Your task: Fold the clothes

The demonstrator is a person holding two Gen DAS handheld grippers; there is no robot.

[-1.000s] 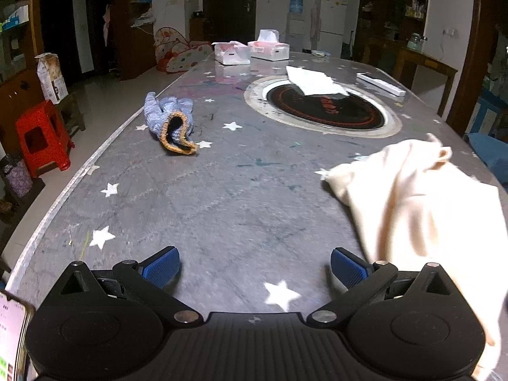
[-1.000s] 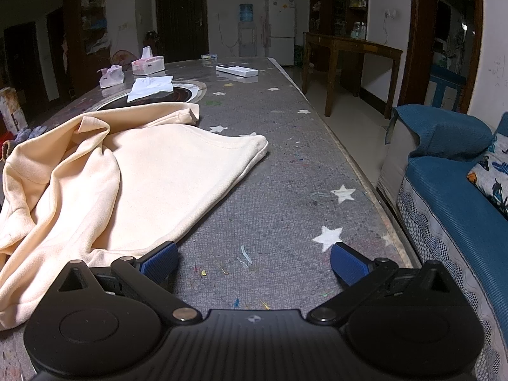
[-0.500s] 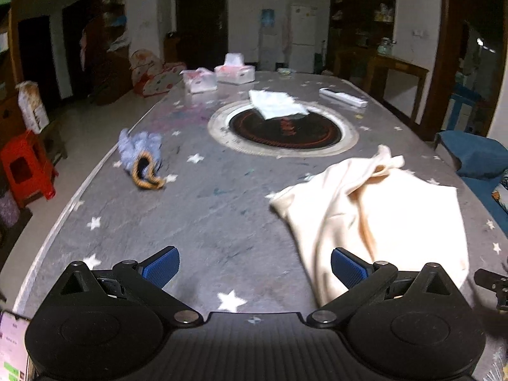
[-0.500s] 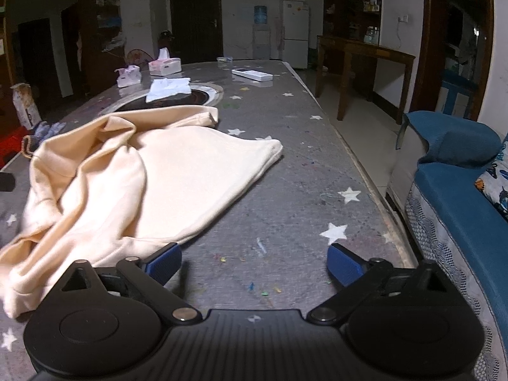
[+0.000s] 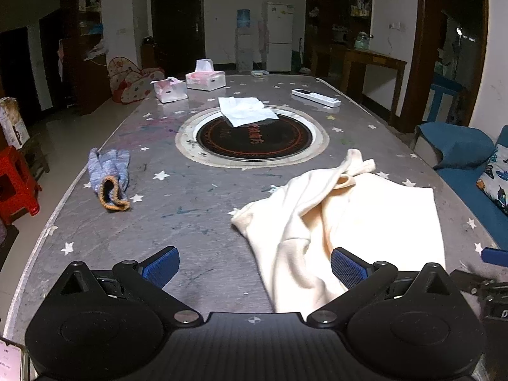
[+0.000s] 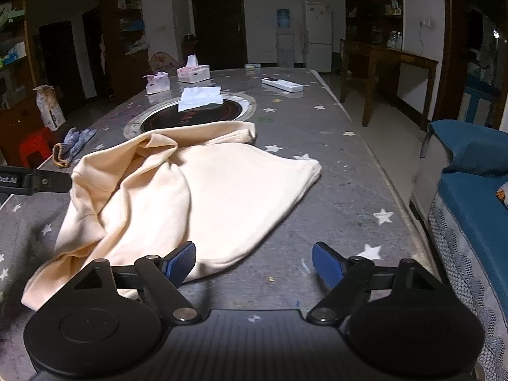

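Observation:
A cream garment (image 5: 349,216) lies crumpled on the grey star-patterned table (image 5: 190,222), its sleeves bunched over the body. My left gripper (image 5: 254,266) hovers open above the garment's near left edge, with cloth under its right finger but nothing pinched. The same cream garment (image 6: 197,197) fills the middle of the right wrist view. My right gripper (image 6: 254,262) hangs over its near hem; its jaws are closing, the hem lies by the left finger, and the pads press on nothing. A tip of the right gripper (image 5: 490,255) shows at the frame's right edge.
A blue knit glove (image 5: 109,177) lies at the left. Beyond the garment are a round hob (image 5: 252,136) with a white cloth (image 5: 244,111), tissue boxes (image 5: 206,77) and a remote (image 5: 316,96). A blue sofa (image 6: 470,209) borders the table's right edge.
The left gripper has swung right and risen, so the garment now sits ahead of it. The right gripper has lifted a little and its jaws have narrowed.

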